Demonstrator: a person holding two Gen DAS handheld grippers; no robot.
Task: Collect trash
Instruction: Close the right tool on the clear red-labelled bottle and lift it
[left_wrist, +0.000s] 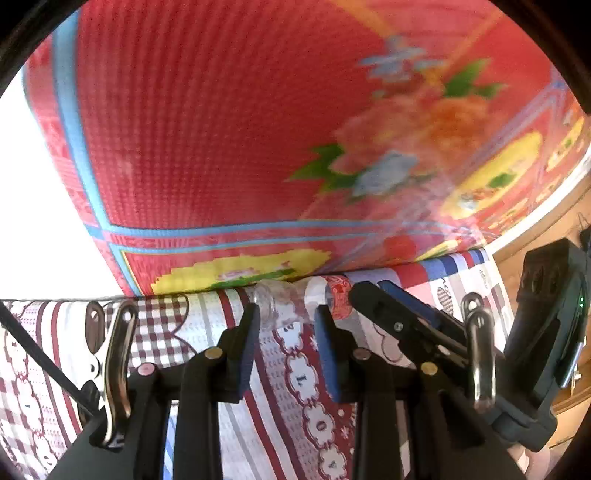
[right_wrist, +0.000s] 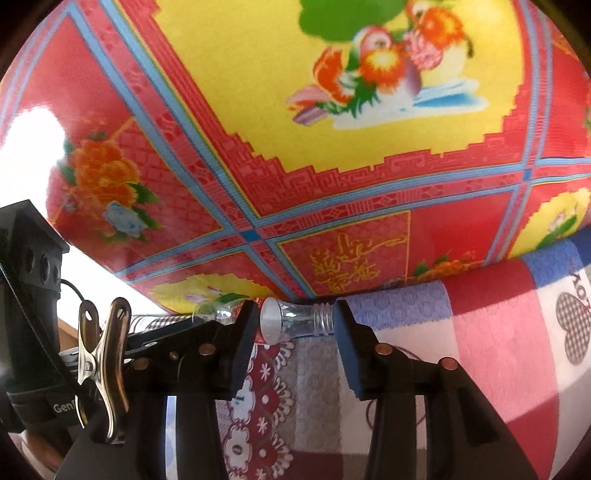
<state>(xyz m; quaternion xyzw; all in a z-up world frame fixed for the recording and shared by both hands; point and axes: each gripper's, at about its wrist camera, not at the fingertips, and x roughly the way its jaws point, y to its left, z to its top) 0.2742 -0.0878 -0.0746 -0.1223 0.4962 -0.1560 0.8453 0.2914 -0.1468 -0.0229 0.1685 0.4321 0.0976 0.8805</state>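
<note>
Bottle, clear plastic and lying on its side, is sitting at twelve o'clock from my right gripper, tucked where the red mat is meeting the patterned cloth. Its threaded neck is pointing toward three o'clock and touching the right blue pad, while its white cut end is sitting just beside the left pad; the jaws are standing narrow around it, and I cannot tell whether they are pressing it.

From my left gripper, the same bottle is lying at twelve o'clock just past the tips, with these jaws narrowly apart and gripping nothing. My other gripper is reaching in from three o'clock.

I am judging this step as securing the bottle. To do it well, I should be squeezing on the firm neck rather than the slippery body, keeping the left tips clear, then lifting straight away from the mat so nothing is snagging the cloth.
</note>
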